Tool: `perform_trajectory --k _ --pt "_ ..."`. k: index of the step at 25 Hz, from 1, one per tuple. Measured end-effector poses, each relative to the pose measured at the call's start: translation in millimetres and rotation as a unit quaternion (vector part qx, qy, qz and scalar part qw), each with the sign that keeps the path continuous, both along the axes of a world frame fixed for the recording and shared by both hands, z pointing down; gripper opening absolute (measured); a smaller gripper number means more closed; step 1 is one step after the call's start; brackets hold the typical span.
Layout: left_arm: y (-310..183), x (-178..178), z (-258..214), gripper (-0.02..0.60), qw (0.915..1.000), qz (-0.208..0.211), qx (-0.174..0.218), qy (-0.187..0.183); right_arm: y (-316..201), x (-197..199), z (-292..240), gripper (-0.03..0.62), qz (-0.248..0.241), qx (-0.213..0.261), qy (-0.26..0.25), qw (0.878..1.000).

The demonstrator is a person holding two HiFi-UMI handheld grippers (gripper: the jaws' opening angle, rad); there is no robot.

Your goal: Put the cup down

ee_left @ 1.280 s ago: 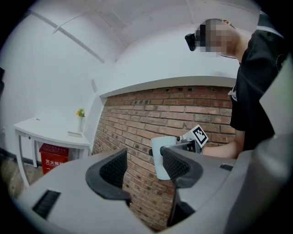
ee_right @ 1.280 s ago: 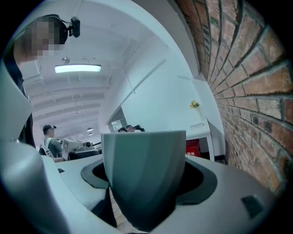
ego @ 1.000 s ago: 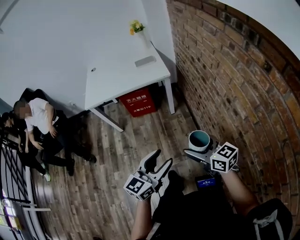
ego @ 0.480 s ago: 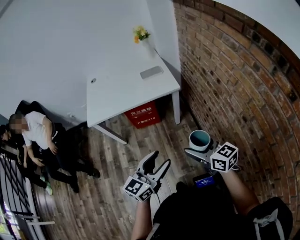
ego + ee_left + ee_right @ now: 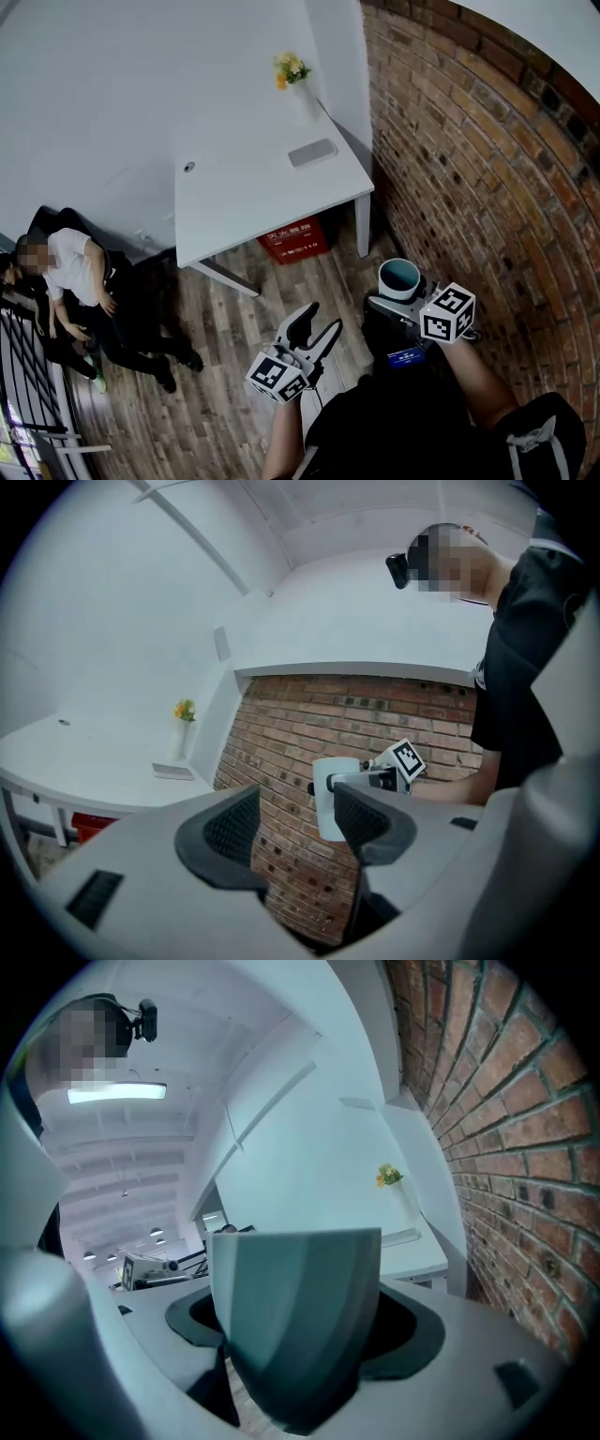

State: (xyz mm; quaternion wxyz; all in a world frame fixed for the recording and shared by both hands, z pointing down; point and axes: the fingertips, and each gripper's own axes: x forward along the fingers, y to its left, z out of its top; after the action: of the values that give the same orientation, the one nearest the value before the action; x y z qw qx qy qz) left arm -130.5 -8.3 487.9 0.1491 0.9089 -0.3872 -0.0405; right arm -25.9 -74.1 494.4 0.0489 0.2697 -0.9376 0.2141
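A white cup (image 5: 399,278) with a teal inside is held upright in the air over the wooden floor, with my right gripper (image 5: 395,302) shut on it. It fills the right gripper view as a pale tapered cup (image 5: 296,1321) between the two jaws. The left gripper view shows the same cup (image 5: 330,797) against the brick wall. My left gripper (image 5: 316,326) is open and holds nothing, lower and to the left of the cup. A white table (image 5: 253,197) stands ahead, well beyond both grippers.
On the table stand a vase of yellow flowers (image 5: 294,71) and a flat grey object (image 5: 313,152). A red box (image 5: 295,238) sits under the table. A brick wall (image 5: 487,178) runs along the right. Seated people (image 5: 80,281) are at the left.
The view has shifted: the table, red box and seated people sit lower and further right in the picture. Both grippers and the cup keep their places.
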Motion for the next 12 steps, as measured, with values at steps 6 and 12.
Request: perform_trajectory --k 6,12 --pt "-67.6 -14.1 4.7 0.241 0.9999 -0.013 -0.001 -0.008 -76.3 -23.9 5.0 0.4 -0.022 0.002 -0.011 1.0" --pt "-165.2 -25.1 -6.3 0.241 0.9996 -0.024 0.005 -0.016 -175.0 -45.2 -3.1 0.4 -0.047 0.006 -0.018 0.999"
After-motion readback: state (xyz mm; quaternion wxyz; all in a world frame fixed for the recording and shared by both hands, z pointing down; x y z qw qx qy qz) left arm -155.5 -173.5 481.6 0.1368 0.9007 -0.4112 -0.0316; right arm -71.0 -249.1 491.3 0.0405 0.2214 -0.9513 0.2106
